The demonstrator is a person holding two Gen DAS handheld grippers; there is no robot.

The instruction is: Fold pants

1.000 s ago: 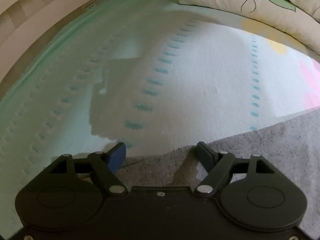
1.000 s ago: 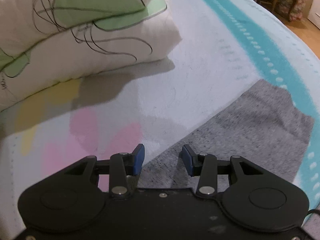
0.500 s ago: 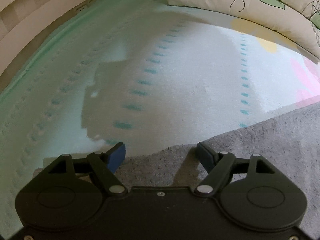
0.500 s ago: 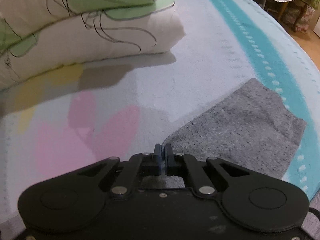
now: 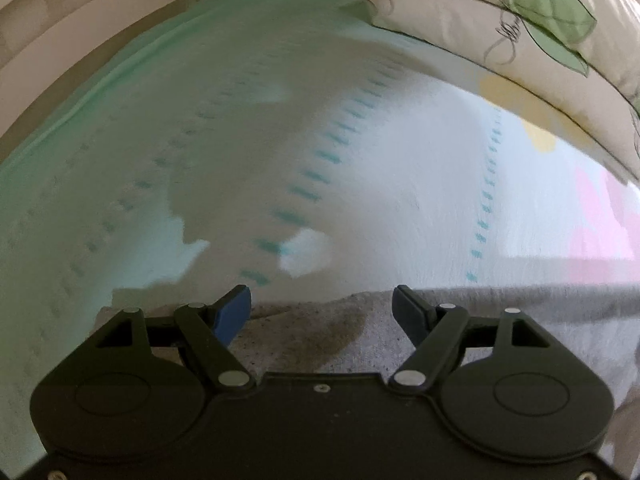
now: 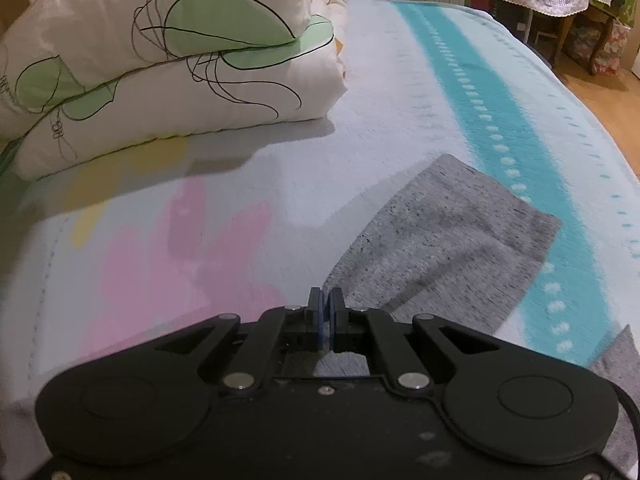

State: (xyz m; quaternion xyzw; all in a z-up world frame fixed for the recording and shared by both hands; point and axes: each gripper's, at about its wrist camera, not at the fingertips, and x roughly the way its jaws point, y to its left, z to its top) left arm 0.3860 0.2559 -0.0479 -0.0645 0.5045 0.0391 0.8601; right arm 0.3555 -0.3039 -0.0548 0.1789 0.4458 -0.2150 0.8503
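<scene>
Grey jersey is slippery stuff, so my main worry is the right gripper [image 6: 325, 312] only having a thin pinch of the pants [image 6: 452, 240] right at their edge. If I lift or drag too fast, the cloth could slide out and the fold flops crooked. Its jaws are pressed together with the fabric edge caught between them, as far as I can tell. The left gripper [image 5: 322, 308] hangs with its fingers wide apart over the other end of the pants [image 5: 304, 340], holding nothing, so that side could trail and bunch. The pants lie flat on the bed [image 6: 400, 92], toward its near edge, well clear of the folded duvet [image 6: 180, 60] at the far side.
</scene>
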